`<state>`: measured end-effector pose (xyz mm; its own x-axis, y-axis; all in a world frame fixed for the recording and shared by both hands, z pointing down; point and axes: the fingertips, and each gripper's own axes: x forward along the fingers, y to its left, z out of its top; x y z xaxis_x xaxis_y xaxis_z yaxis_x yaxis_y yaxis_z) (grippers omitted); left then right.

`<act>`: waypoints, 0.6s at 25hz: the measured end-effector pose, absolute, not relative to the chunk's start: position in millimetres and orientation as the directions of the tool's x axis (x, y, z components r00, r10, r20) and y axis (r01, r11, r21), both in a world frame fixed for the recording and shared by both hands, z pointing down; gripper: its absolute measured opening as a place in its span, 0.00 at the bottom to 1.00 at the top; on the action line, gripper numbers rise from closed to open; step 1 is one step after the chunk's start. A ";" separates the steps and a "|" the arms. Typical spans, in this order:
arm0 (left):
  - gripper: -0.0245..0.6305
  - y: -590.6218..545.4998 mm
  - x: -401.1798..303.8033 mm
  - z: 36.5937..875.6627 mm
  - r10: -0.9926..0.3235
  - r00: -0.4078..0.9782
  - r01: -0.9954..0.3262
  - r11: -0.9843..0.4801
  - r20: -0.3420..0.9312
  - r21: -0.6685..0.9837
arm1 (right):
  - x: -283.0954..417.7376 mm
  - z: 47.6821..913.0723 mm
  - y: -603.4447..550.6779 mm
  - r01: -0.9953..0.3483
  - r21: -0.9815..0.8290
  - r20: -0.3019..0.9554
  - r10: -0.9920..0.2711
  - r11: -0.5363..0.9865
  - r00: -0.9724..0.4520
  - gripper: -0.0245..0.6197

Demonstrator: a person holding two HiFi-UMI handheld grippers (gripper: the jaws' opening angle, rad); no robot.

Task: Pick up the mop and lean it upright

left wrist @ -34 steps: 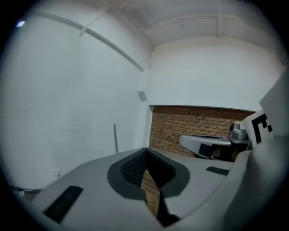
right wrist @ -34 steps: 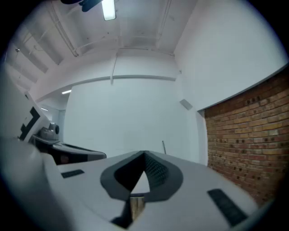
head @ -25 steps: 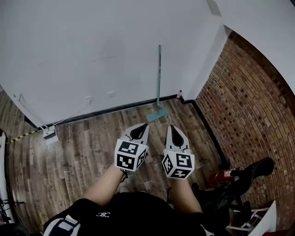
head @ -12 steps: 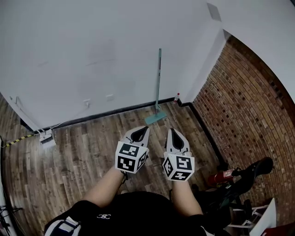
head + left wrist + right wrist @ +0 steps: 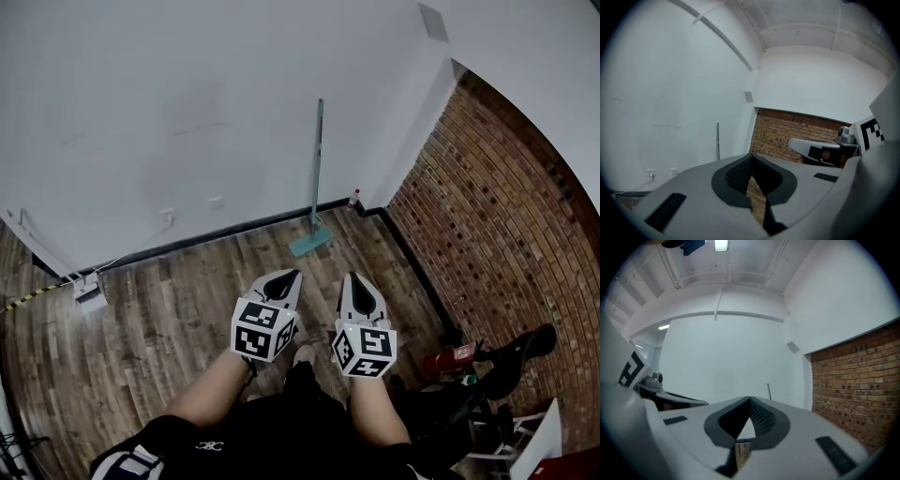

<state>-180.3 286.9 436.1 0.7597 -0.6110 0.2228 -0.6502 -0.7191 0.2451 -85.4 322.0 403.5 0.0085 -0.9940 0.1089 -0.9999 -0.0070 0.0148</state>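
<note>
The mop [image 5: 316, 173] stands with its teal handle leaning upright against the white wall, its flat head [image 5: 309, 243] on the wood floor by the baseboard. A thin slice of the handle [image 5: 717, 140] shows in the left gripper view, and the top of the handle [image 5: 768, 391] in the right gripper view. My left gripper [image 5: 285, 277] and right gripper [image 5: 354, 279] hover side by side well short of the mop, both shut with nothing between the jaws, pointing toward the wall.
A red brick wall [image 5: 487, 216] runs along the right and meets the white wall at a corner. A small bottle [image 5: 352, 198] stands in that corner. A power strip [image 5: 89, 295] lies at the left baseboard. A red extinguisher and dark equipment [image 5: 469, 361] sit at lower right.
The view has drawn back from the wall a little; the mop appears slightly farther and to the left. Both grippers stay shut and side by side.
</note>
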 end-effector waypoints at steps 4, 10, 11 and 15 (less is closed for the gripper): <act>0.03 259.0 -167.2 443.4 -0.608 0.757 -0.653 -0.718 0.237 0.241 | -69.6 408.3 294.6 -1.000 0.000 0.103 -0.995 -0.012 0.012 0.06; 0.03 199.0 -125.4 444.0 -0.635 0.734 -0.678 -0.704 0.240 0.211 | -22.7 411.9 229.8 -1.000 -0.028 0.098 -0.995 0.009 -0.011 0.06; 0.03 188.4 -115.7 441.1 -0.638 0.732 -0.681 -0.703 0.241 0.206 | -13.5 408.1 218.0 -1.000 -0.026 0.095 -0.995 0.014 -0.017 0.06; 0.03 144.5 -79.3 424.0 -0.654 0.722 -0.691 -0.699 0.228 0.182 | 21.4 391.7 174.9 -0.999 -0.024 0.068 -0.997 0.033 -0.035 0.06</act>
